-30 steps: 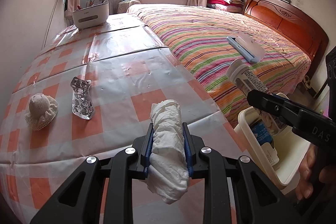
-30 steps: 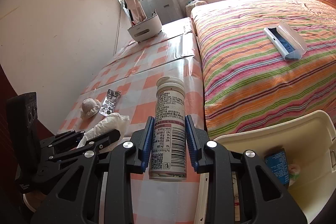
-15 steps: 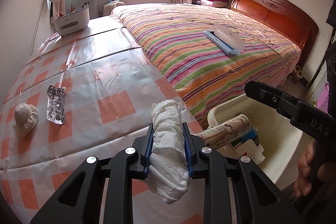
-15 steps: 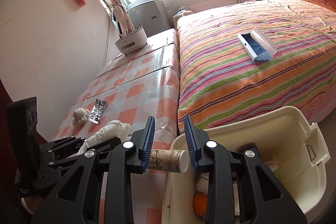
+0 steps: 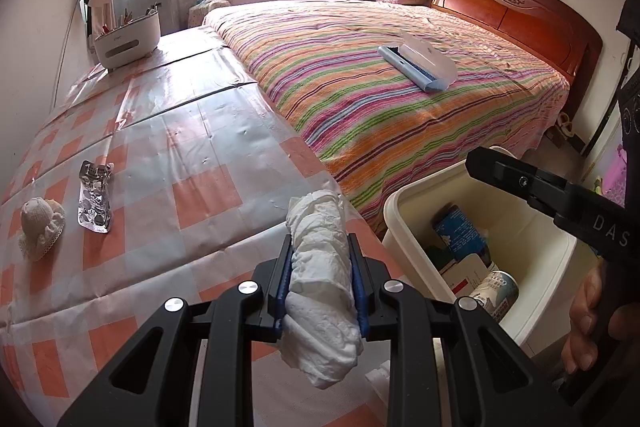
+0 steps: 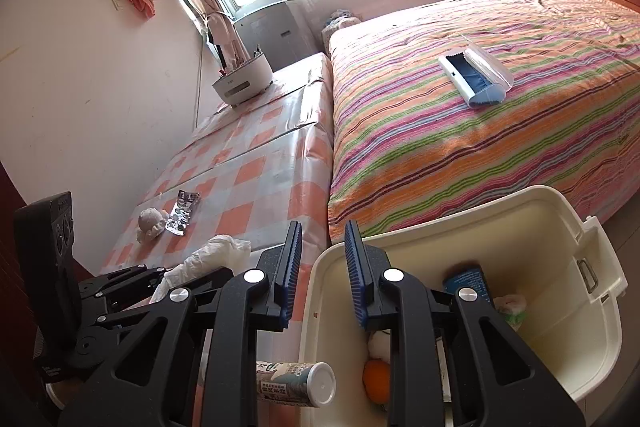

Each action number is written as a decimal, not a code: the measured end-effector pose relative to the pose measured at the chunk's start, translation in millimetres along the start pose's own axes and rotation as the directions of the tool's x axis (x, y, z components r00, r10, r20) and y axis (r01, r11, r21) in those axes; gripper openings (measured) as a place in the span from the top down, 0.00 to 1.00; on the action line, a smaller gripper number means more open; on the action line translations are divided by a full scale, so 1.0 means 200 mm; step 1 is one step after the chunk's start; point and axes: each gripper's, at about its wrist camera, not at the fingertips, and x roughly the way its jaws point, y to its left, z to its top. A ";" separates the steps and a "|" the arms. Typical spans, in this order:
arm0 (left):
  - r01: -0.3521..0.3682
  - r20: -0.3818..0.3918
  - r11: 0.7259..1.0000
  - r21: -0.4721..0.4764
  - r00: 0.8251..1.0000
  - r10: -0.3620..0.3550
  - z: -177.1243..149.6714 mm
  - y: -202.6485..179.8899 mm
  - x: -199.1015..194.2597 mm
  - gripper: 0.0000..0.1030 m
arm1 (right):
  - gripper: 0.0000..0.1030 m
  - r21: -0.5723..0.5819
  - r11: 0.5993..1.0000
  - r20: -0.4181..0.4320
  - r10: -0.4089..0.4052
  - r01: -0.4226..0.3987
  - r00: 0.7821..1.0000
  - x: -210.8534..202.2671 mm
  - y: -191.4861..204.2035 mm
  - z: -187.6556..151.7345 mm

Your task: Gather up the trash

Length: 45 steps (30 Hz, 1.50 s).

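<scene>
Since a second earlier the bottle (image 6: pixel 298 383) had dropped from the right gripper (image 6: pixel 318 267) into the bin (image 6: pixel 560 211); its empty jaws were closing. The left gripper (image 5: pixel 320 279) pinched the tissue wad (image 5: pixel 320 291) mid-length: soft, light, crushable. "DAS" showed on the right gripper.

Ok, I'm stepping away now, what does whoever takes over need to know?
Left claw: shut on the crumpled tissue, over the table's edge beside the bin.
Right claw: empty above the bin, jaws closing on nothing.
Done: the bottle lies in the bin with a blue carton and an orange.
Left: drop the tissue in; then probably the foil pill pack on the table. The small knitted hat beside it may not be trash.
</scene>
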 end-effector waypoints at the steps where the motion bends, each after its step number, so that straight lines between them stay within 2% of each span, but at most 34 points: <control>1: -0.001 -0.003 1.000 0.003 1.000 0.001 0.00 0.00 0.00 0.76 | 0.77 -0.021 0.999 -0.001 0.027 -0.027 1.000 -0.01 0.03 -0.03; 3: -0.008 0.000 1.000 0.005 1.000 0.008 -0.01 0.01 0.00 0.76 | 0.74 -0.116 0.992 0.009 0.046 -0.044 0.999 -0.06 0.10 -0.09; 4: -0.009 -0.001 1.000 0.003 1.000 0.009 -0.01 0.02 -0.01 0.75 | 0.54 -0.173 0.984 0.013 0.054 -0.051 0.998 -0.09 0.14 -0.12; 6: -0.014 0.005 1.000 -0.008 1.000 0.014 -0.01 0.05 -0.02 0.75 | 0.22 -0.281 0.954 -0.012 0.105 -0.104 0.994 -0.13 0.20 -0.15; 8: -0.019 0.005 1.000 -0.015 1.000 0.019 -0.01 0.08 -0.03 0.75 | 0.22 -0.348 0.932 -0.005 0.100 -0.095 0.995 -0.17 0.23 -0.18; 10: -0.025 0.005 0.999 -0.023 1.000 0.025 -0.02 0.09 -0.04 0.75 | 0.22 -0.378 0.916 -0.061 0.124 -0.138 0.990 -0.17 0.24 -0.18; 14: -0.032 0.007 0.999 -0.021 0.999 0.032 -0.03 0.11 -0.05 0.75 | 0.22 -0.483 0.859 -0.140 0.117 -0.171 0.983 -0.17 0.29 -0.28; 17: -0.035 0.002 0.999 -0.009 0.999 0.035 -0.04 0.10 -0.05 0.75 | 0.22 -0.516 0.842 -0.126 0.106 -0.157 0.986 -0.17 0.29 -0.39; 19: -0.040 -0.007 0.999 -0.002 0.999 0.040 -0.06 0.10 -0.04 0.75 | 0.23 -0.587 0.805 -0.076 0.050 -0.085 0.996 -0.16 0.31 -0.45; 21: -0.041 -0.018 0.999 0.002 0.999 0.041 -0.06 0.10 -0.03 0.75 | 0.23 -0.620 0.783 -0.032 0.034 -0.047 0.999 -0.15 0.32 -0.48; 24: -0.039 -0.019 0.999 0.004 0.999 0.039 -0.06 0.10 -0.03 0.75 | 0.23 -0.582 0.813 0.002 0.027 -0.021 1.000 -0.10 0.29 -0.47; 26: -0.038 -0.014 0.999 0.009 0.999 0.038 -0.06 0.09 -0.03 0.75 | 0.23 -0.571 0.821 0.054 0.008 0.024 0.998 -0.08 0.29 -0.45; 29: -0.037 -0.018 0.999 0.013 0.999 0.037 -0.07 0.08 -0.03 0.75 | 0.23 -0.511 0.859 0.065 0.009 0.026 0.998 -0.05 0.26 -0.41; 31: -0.039 -0.019 0.999 0.013 0.999 0.039 -0.07 0.09 -0.02 0.75 | 0.23 -0.510 0.860 0.083 0.018 0.027 0.996 -0.05 0.28 -0.39; 34: -0.042 -0.030 0.999 0.017 0.999 0.042 -0.08 0.09 -0.02 0.75 | 0.23 -0.552 0.833 0.119 0.034 0.038 0.992 -0.05 0.34 -0.40; 36: -0.051 -0.030 0.999 0.010 0.998 0.051 -0.08 0.10 -0.01 0.76 | 0.23 -0.557 0.829 0.132 0.037 0.043 0.991 -0.05 0.38 -0.40; 40: -0.045 -0.030 0.998 -0.033 0.999 0.044 -0.07 0.15 -0.02 0.75 | 0.23 -0.515 0.857 0.162 0.106 -0.007 0.981 -0.09 0.40 -0.35; 43: -0.017 -0.032 0.996 -0.085 0.999 0.014 -0.07 0.21 -0.03 0.75 | 0.23 -0.499 0.866 0.165 0.120 -0.022 0.979 -0.09 0.43 -0.33; 45: -0.026 -0.028 0.995 -0.097 0.999 0.023 -0.07 0.23 -0.04 0.75 | 0.22 -0.494 0.869 0.157 0.137 -0.042 0.978 -0.08 0.44 -0.32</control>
